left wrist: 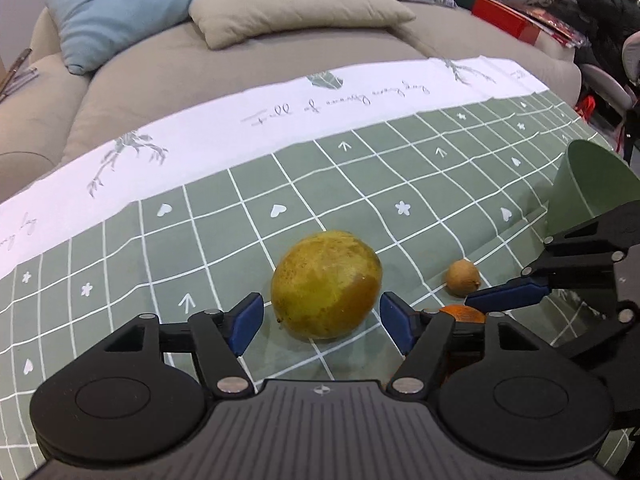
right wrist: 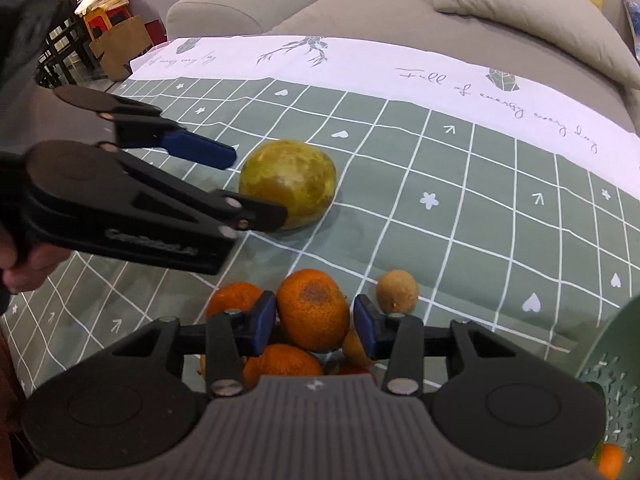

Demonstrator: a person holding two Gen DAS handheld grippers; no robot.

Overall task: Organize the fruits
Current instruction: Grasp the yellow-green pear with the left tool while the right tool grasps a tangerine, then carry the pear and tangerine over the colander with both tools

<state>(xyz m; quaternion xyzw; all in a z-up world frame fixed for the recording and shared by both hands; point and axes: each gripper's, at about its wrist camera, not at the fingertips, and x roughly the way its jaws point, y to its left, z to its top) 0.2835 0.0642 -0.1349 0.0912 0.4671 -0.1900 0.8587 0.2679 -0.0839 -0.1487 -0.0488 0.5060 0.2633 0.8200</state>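
A large yellow-green citrus fruit (left wrist: 326, 284) lies on the green checked tablecloth (left wrist: 360, 184). My left gripper (left wrist: 320, 320) is open, its blue pads on either side of the fruit's near end, not touching. The fruit also shows in the right wrist view (right wrist: 288, 182), with the left gripper (right wrist: 244, 188) beside it. My right gripper (right wrist: 314, 326) is open around a mandarin (right wrist: 312, 308) on top of a pile of several mandarins (right wrist: 234, 298). A small brown fruit (right wrist: 397, 291) lies just right of the pile; it also shows in the left wrist view (left wrist: 463, 277).
A green bowl (left wrist: 592, 184) stands at the right of the table; its rim shows in the right wrist view (right wrist: 612, 352) with a mandarin (right wrist: 610, 460) in it. A grey sofa (left wrist: 240, 60) with cushions lies beyond the table's far edge. A person (left wrist: 612, 4) sits far right.
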